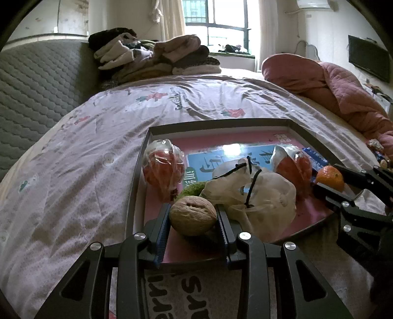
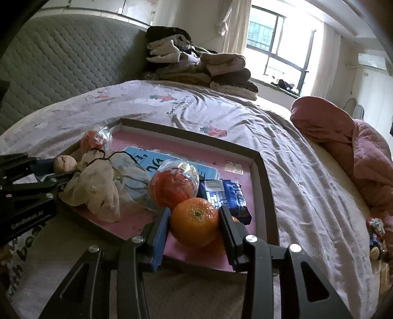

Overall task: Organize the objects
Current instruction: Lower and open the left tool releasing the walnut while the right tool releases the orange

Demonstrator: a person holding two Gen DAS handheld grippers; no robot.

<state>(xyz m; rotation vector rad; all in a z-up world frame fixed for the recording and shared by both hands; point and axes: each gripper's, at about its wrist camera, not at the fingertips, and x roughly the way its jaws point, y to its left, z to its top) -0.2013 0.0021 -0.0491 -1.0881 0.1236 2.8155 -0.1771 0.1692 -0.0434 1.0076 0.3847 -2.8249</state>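
Left hand-held gripper (image 1: 192,218): closed onto a walnut (image 1: 193,215), above the tray's near edge.
Right hand-held gripper (image 2: 195,224): clamped on an orange (image 2: 194,222), over the tray's near right corner.
Tray (image 1: 221,123): shallow box on the bed (image 1: 73,171), pink floor, raised rim all round.
Right view only: blue packet (image 2: 224,199) behind the orange, fully shown.
Left view only: green item (image 1: 192,189) behind the walnut.
Tray middle: white bag (image 1: 260,196) between two wrapped red fruits (image 1: 163,169).
Open room: far pink strip of the tray.

Both wrist cameras looked close and low across the shared tray (image 1: 307,137) (image 2: 264,162), left and right, facing the window (image 1: 221,22).
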